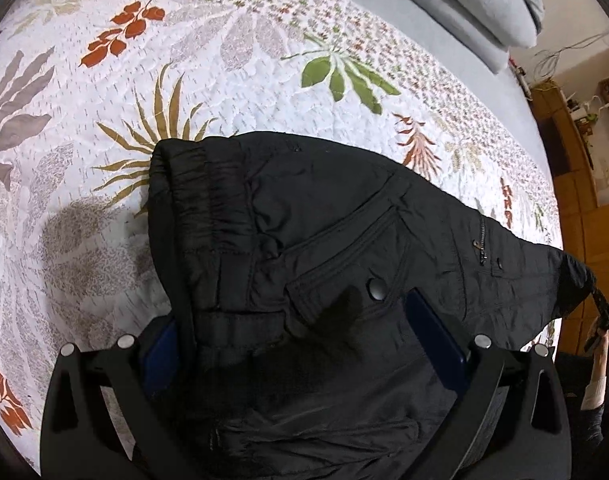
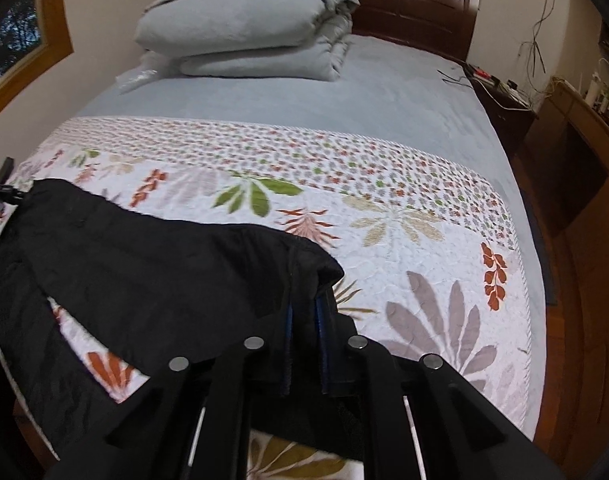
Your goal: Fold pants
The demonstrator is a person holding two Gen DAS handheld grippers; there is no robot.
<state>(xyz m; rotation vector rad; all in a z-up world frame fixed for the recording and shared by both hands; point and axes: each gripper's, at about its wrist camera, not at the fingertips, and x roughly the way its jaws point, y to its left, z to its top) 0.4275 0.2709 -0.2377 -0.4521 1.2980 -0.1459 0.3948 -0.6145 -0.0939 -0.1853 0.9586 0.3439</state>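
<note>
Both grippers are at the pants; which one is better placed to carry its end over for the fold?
Probably the right gripper: it is shut on the pants edge. The left gripper only straddles the bulky waistband, fingers wide apart.

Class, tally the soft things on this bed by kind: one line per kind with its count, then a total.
Black pants: 1
Floral quilt: 1
Folded grey duvet: 1
Total: 3

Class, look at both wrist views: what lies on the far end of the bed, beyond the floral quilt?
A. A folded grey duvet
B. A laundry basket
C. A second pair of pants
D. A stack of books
A: the right wrist view shows a folded grey duvet stacked near the headboard, past the floral quilt.
</note>
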